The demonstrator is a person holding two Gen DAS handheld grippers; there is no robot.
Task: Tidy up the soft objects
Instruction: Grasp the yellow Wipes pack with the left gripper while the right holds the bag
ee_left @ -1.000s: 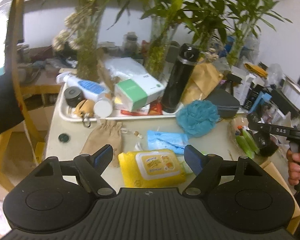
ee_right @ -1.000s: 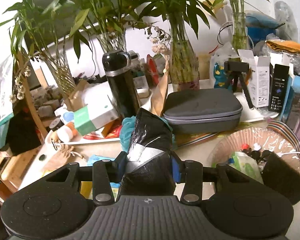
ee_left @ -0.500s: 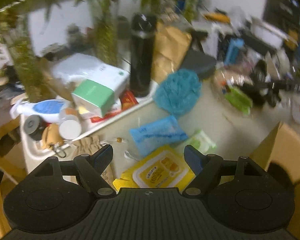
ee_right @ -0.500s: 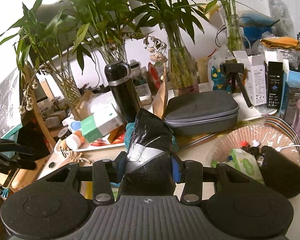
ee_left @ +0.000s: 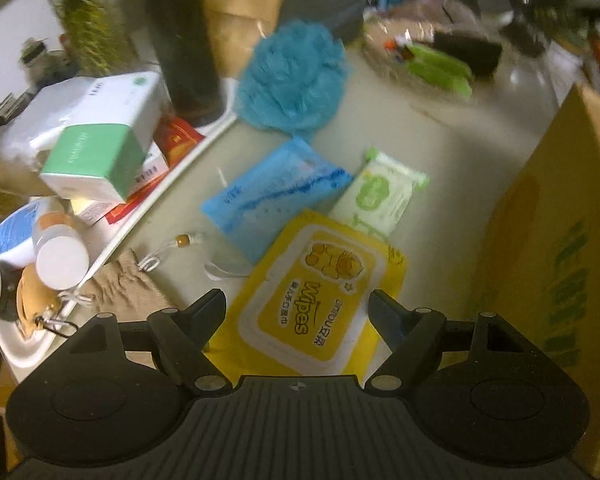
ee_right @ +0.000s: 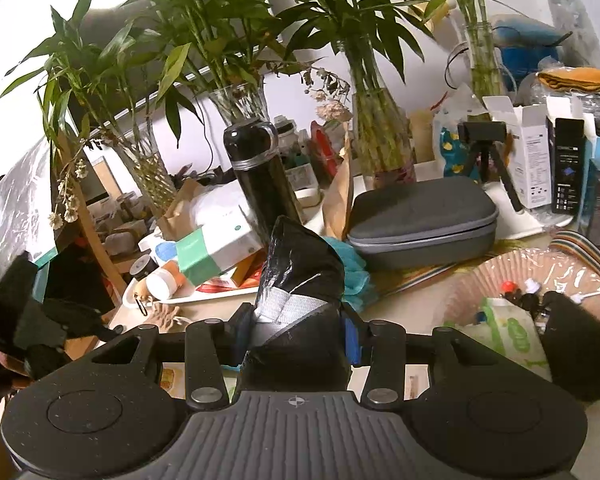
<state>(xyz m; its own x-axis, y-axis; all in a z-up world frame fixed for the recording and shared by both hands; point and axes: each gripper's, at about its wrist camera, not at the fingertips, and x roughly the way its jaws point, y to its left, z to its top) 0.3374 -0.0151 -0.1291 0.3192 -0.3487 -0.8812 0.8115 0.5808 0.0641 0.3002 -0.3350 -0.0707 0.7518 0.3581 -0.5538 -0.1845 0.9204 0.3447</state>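
Observation:
My left gripper is open and empty, just above a yellow wipes pack on the table. Beyond it lie a blue wipes pack, a green-and-white wipes pack and a teal bath pouf. A beige drawstring pouch lies at the left. My right gripper is shut on a black soft pouch with a grey strap and holds it above the table. The pouf shows behind it.
A cardboard box stands at the right. A white tray holds a green-and-white carton, bottles and a black flask. A grey case, plant vases and a paper plate of small items crowd the back.
My left gripper has swung right and down towards the wipes packs, bringing the cardboard box into view. My right gripper has risen slightly, still holding the black pouch.

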